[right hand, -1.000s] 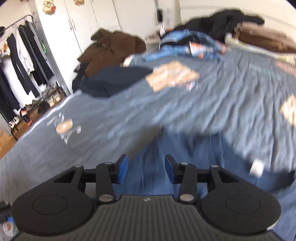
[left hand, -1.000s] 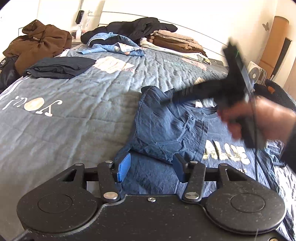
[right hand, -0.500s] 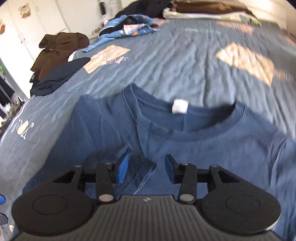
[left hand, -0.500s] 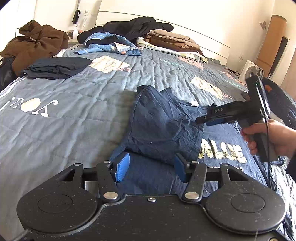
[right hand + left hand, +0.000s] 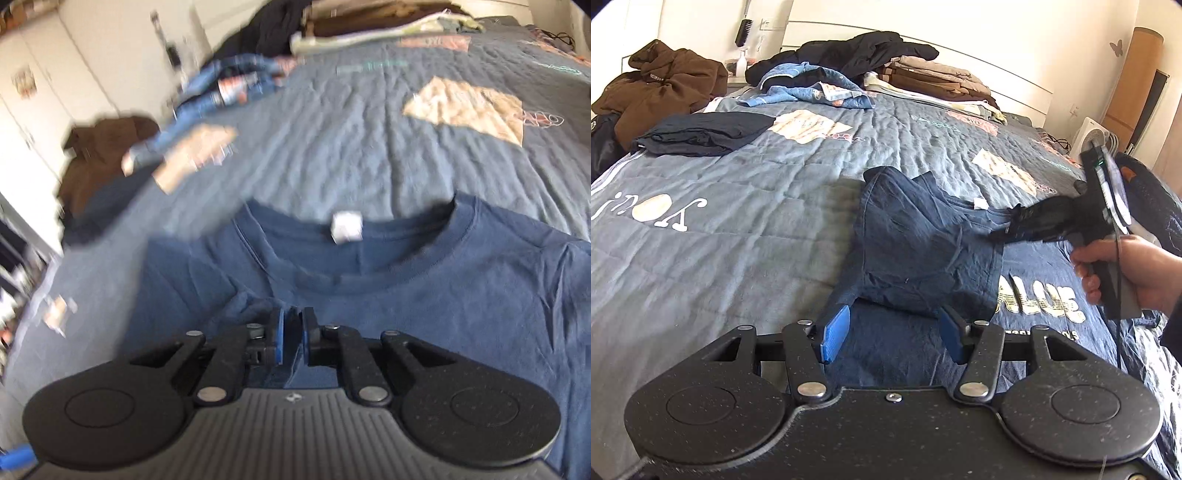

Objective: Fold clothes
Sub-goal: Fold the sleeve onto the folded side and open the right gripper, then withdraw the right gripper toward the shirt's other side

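Closing on a fold of the navy T-shirt [image 5: 424, 295] (apparently near its collar), your right gripper [image 5: 291, 332] pinches fabric; your left gripper [image 5: 892, 334] hovers, jaws apart.

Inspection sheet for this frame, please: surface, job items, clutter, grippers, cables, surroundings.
Surface: blue quilted bedspread, patch prints.
Job's things: navy T-shirt lying on it, one side folded over, white neck label.
Clutter: brown hoodie, folded dark garment, light-blue clothes, folded stack.
Grippers: left gripper open over the shirt; right gripper closing, shirt fabric between its pads.
Cables: thin cable by the person's hand.
Surroundings: white headboard, fan.
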